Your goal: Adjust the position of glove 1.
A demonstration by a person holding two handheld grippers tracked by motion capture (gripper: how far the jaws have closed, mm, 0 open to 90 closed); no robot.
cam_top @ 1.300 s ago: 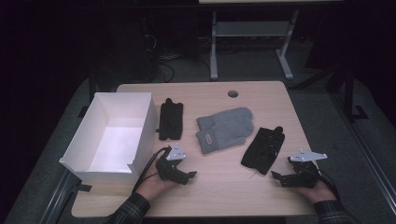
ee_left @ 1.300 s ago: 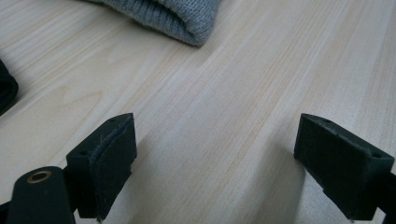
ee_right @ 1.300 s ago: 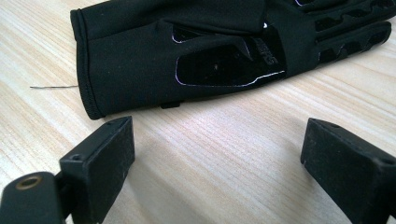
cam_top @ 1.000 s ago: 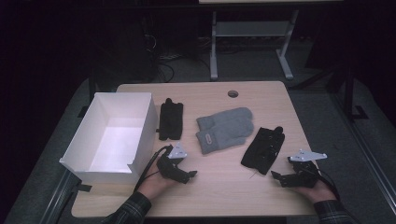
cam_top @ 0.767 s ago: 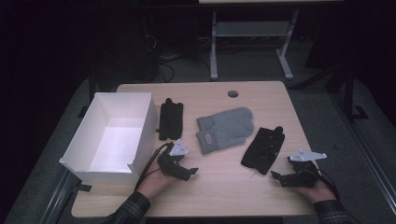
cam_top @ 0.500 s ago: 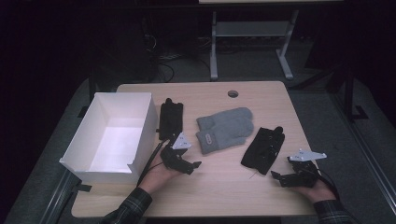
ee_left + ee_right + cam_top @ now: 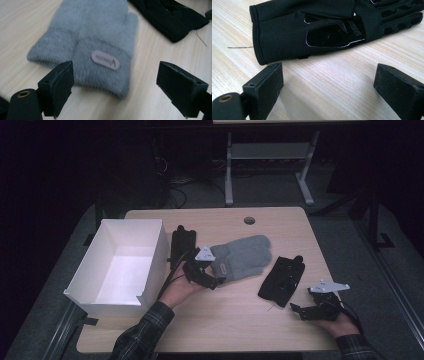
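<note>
Left tool (image 7: pixel 115 92) wide open, jaws straddling cuff of fuzzy grey knit mittens (image 7: pixel 92 42) lying mid-desk beside white cardboard box (image 7: pixel 125 260). Advice: lower, pinch both cuff layers near label. Right tool (image 7: pixel 329 95) open, near black synthetic glove (image 7: pixel 317 27).

- A pinkish oval patch (image 7: pixel 105 59) is sitting on the cuff of the grey mitten (image 7: pixel 92 37); it is carrying a line of script lettering, but the blur is keeping it from being read.
- A small pale print (image 7: pixel 354 27) is running along the black glove (image 7: pixel 312 30) near its glossy panel; its letters are showing too small to make out.
</note>
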